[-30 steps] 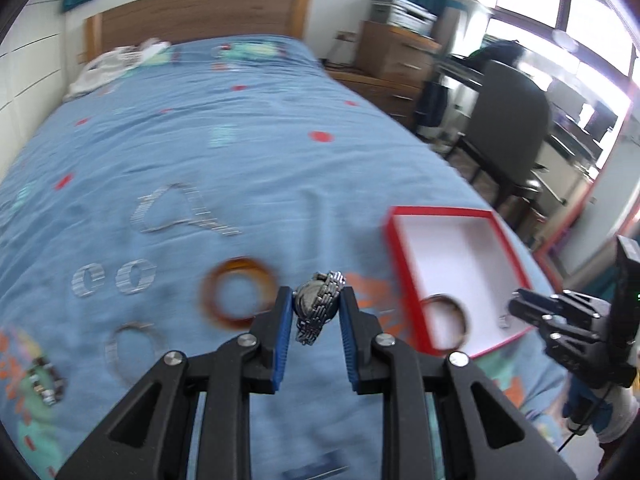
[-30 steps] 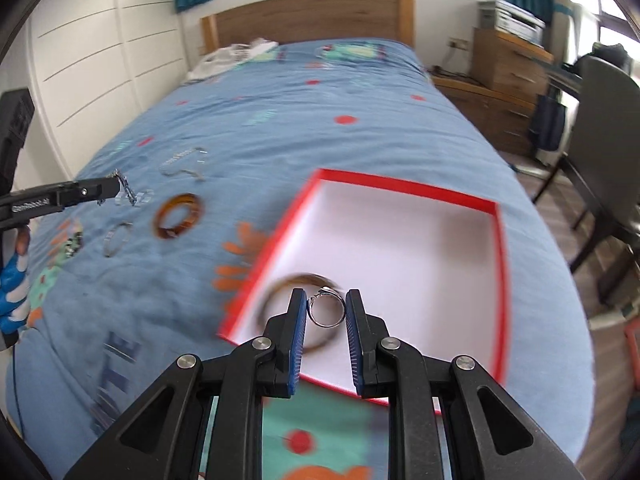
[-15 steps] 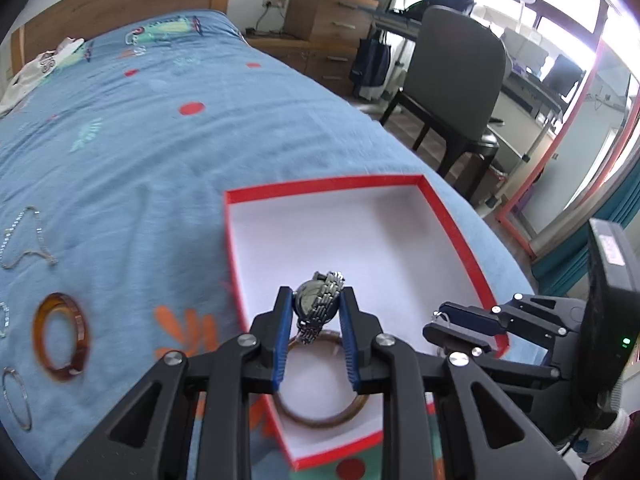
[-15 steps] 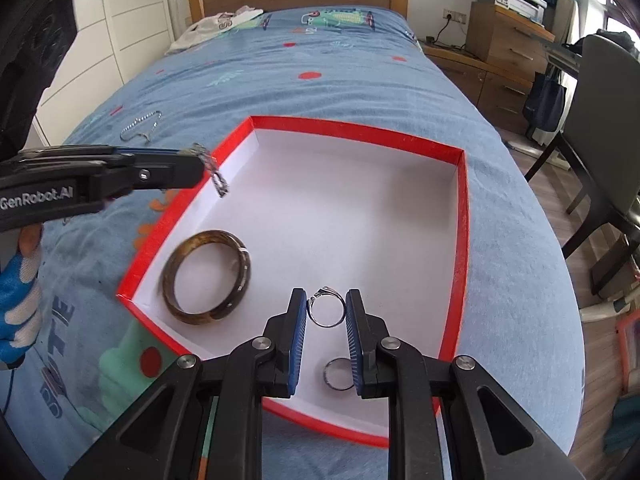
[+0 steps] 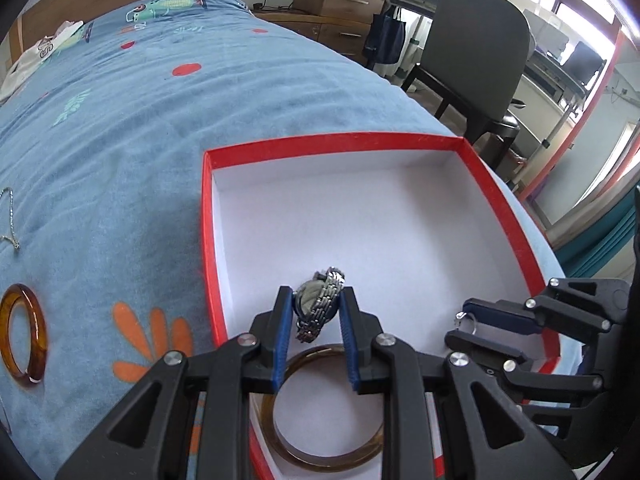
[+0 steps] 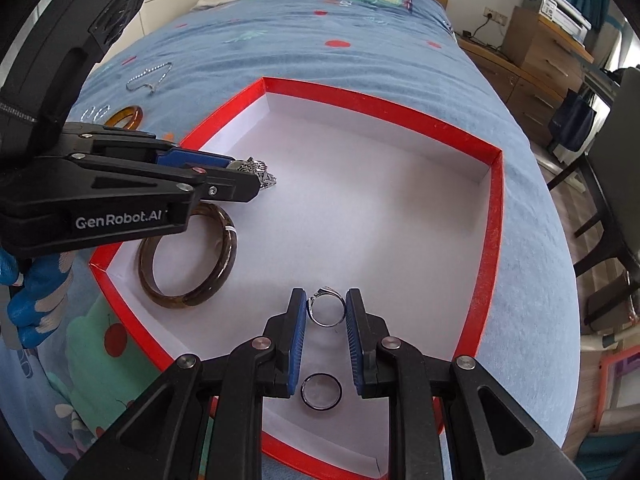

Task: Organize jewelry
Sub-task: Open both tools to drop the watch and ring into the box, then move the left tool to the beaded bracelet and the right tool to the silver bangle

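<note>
Wristwatch (image 5: 320, 300) is being gripped by left tongs (image 5: 313, 320); ring (image 6: 326, 310) is being gripped by right tongs (image 6: 326, 320) above the red box (image 6: 496, 216).

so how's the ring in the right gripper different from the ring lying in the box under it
The held ring is silver with a small setting on top; the loose ring is a plain dark band. The held ring is pinched between the right gripper pads, above the floor; the loose ring lies flat in the red box. Both are similar in size.
</note>
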